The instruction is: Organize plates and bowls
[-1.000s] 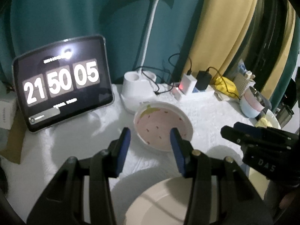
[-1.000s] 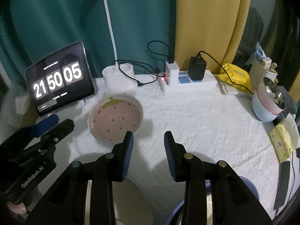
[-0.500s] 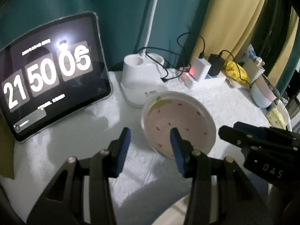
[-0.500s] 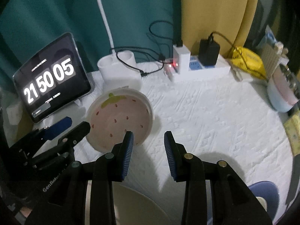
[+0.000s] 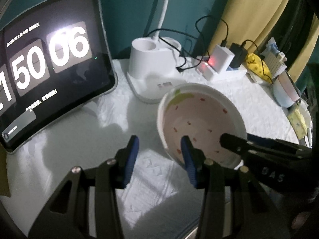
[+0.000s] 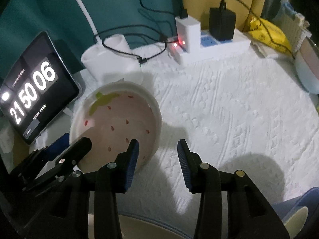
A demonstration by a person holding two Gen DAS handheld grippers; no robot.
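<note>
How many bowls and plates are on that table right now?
4 that I can see: a strawberry bowl in the middle, stacked bowls counted as one at the far right, a cream plate at the near edge, and a blue dish beside it. Others may be hidden.

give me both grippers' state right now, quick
left gripper: open, holding nothing, one finger over the strawberry bowl
right gripper: opening, holding nothing, bowl rim between its fingers, untouched
</note>
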